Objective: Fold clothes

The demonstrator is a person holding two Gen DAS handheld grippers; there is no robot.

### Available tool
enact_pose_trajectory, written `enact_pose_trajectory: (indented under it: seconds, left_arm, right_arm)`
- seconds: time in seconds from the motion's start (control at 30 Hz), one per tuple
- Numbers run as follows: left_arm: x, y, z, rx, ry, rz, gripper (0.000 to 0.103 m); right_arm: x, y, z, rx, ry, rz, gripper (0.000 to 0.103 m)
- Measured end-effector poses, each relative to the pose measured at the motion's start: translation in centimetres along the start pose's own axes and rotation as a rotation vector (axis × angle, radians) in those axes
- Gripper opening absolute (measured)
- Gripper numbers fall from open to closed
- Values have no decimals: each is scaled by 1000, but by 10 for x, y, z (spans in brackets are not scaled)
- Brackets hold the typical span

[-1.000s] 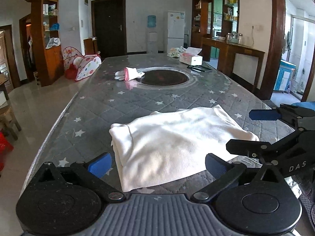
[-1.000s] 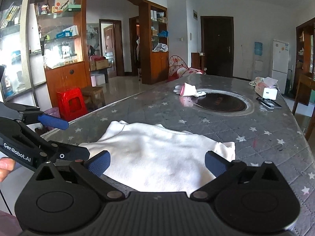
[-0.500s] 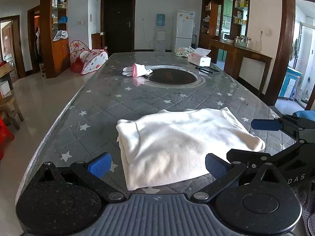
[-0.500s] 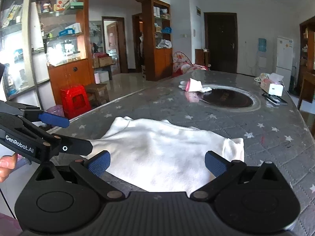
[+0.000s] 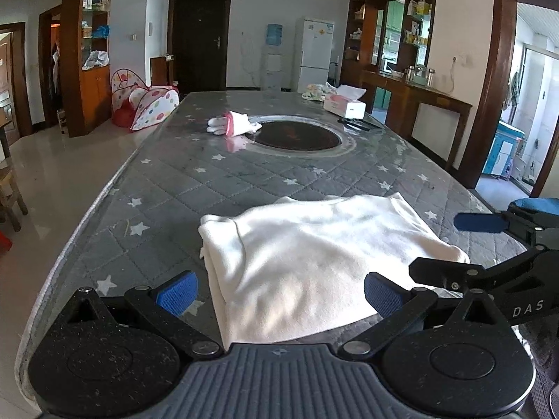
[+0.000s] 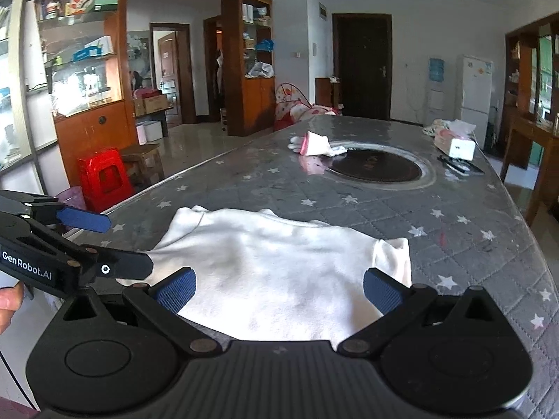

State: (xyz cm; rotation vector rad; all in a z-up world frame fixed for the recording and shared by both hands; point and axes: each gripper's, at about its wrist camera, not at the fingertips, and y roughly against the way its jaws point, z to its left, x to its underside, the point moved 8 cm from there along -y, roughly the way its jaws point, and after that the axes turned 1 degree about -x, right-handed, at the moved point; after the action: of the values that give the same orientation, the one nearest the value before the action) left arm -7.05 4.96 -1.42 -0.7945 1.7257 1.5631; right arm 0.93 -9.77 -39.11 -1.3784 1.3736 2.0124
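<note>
**Here, a folded white garment between two spread tools**

Broadly, the grey star-quilted table carries everything, with a dark round inset at its middle. The folded white garment lies flat at the near end. Both tools hang over its near edge: the left tool and the right tool each stand spread wide, pinching nothing. Farther off lie a tissue box and a white glove.

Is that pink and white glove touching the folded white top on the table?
Apart. In the left wrist view, the glove lies beside the round dark inset far up the table, with starred cloth between it and the white top.
</note>
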Motion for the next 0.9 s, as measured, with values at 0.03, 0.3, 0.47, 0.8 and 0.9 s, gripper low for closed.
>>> enact_pose_trajectory:
  seconds: [0.03, 0.3, 0.47, 0.8, 0.9]
  left_arm:
    - [0, -1, 1, -3, 1, 1, 103]
    - [1, -4, 7, -37, 13, 21, 103]
    - [0, -7, 10, -61, 4, 36, 103]
    - [-8, -24, 45, -130, 64, 80, 103]
    - [-9, -30, 61, -159, 106, 98, 103]
  right_arm:
    - [0, 0, -1, 0, -8, 2, 103]
    - [0, -3, 2, 22, 17, 10, 103]
    - [0, -2, 8, 8, 67, 19, 103]
    - [-1, -19, 53, -118, 245, 59, 93]
    - [0, -28, 73, -162, 312, 76, 89]
